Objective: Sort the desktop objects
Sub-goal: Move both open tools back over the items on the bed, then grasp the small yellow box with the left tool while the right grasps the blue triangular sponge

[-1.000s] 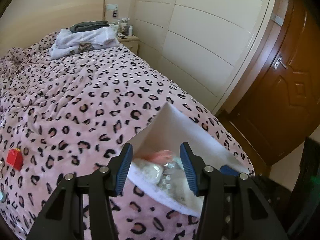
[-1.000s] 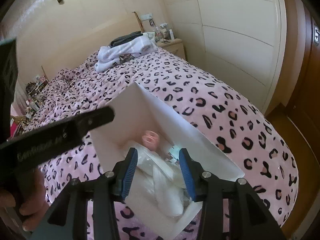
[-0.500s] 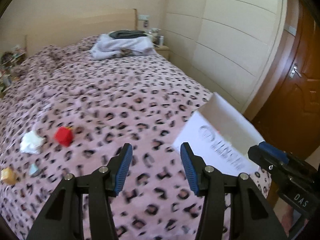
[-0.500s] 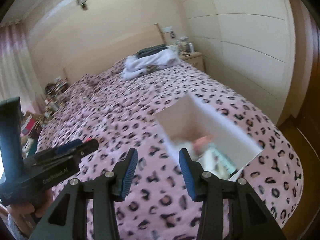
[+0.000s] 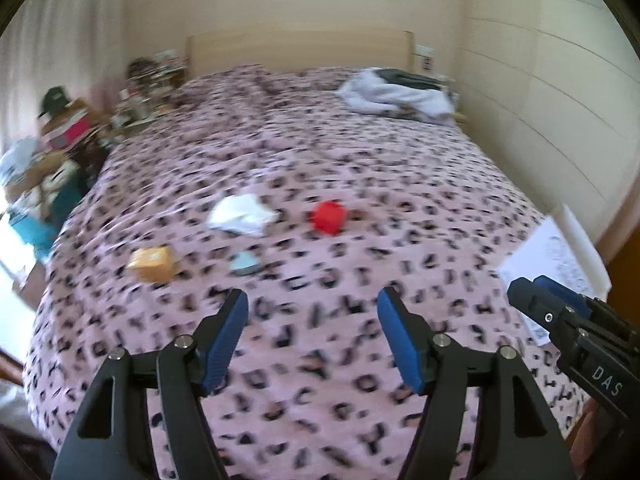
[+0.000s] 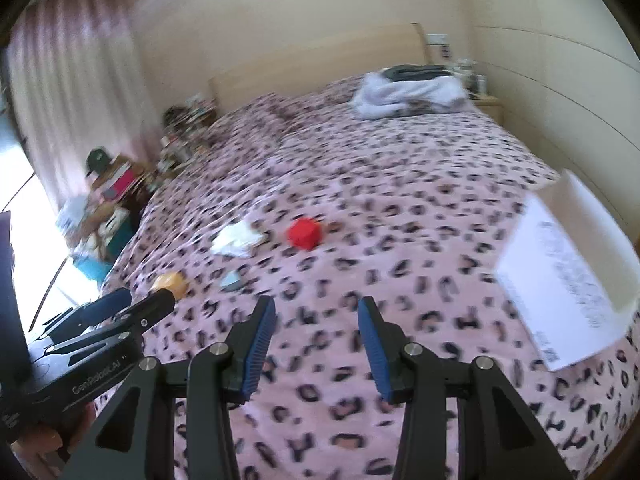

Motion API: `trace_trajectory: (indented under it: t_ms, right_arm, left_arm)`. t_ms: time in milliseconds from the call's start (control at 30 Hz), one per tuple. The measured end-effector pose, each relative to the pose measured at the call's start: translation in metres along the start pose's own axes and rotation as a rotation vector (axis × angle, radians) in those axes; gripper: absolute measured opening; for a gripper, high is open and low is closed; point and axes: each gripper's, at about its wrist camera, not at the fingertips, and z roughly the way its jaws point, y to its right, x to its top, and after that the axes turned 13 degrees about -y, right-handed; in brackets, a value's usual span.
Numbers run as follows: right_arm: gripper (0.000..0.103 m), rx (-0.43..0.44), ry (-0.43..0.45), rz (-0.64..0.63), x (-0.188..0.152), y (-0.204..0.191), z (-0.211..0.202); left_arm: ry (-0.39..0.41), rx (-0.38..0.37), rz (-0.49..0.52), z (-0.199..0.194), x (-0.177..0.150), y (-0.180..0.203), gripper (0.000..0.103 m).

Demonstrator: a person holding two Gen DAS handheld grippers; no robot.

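Observation:
Loose objects lie on the pink leopard-print bedspread point(image 5: 360, 152): a red block point(image 5: 329, 218) point(image 6: 304, 233), a crumpled white tissue point(image 5: 242, 214) point(image 6: 238, 238), an orange block point(image 5: 154, 263) point(image 6: 172, 280) and a small light-blue piece point(image 5: 244, 262) point(image 6: 231, 281). A white cardboard box point(image 5: 560, 248) point(image 6: 560, 268) sits at the bed's right edge. My left gripper point(image 5: 313, 316) hangs open above the bed, short of the objects. My right gripper point(image 6: 316, 322) is open too, with nothing between its fingers. Both views are motion-blurred.
Folded white and grey clothes point(image 5: 396, 92) are piled at the head of the bed by the wooden headboard point(image 5: 300, 50). A cluttered stand with a black cap point(image 5: 56, 98) is left of the bed. Panelled wardrobe doors point(image 5: 560, 100) run along the right.
Both grippers have swung left, away from the white box and toward the loose objects. The box has shifted from in front of the fingers to the right edge of both views.

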Motion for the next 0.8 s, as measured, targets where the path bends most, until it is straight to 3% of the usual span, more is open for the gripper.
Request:
trace_trajectory:
  t_ms: [367,800]
  right_arm:
    - [0.044,0.079,-0.060,-0.142,-0.001,-0.104,0.046]
    - [0.044,0.118,-0.157,-0.178,-0.012,-0.140,0.105]
  left_arm:
    - [-0.018,0.064,-0.215,0.003,-0.028,-0.124,0.073]
    - [-0.072,0.084,-0.345,0.042,-0.048,-0.200,0.073]
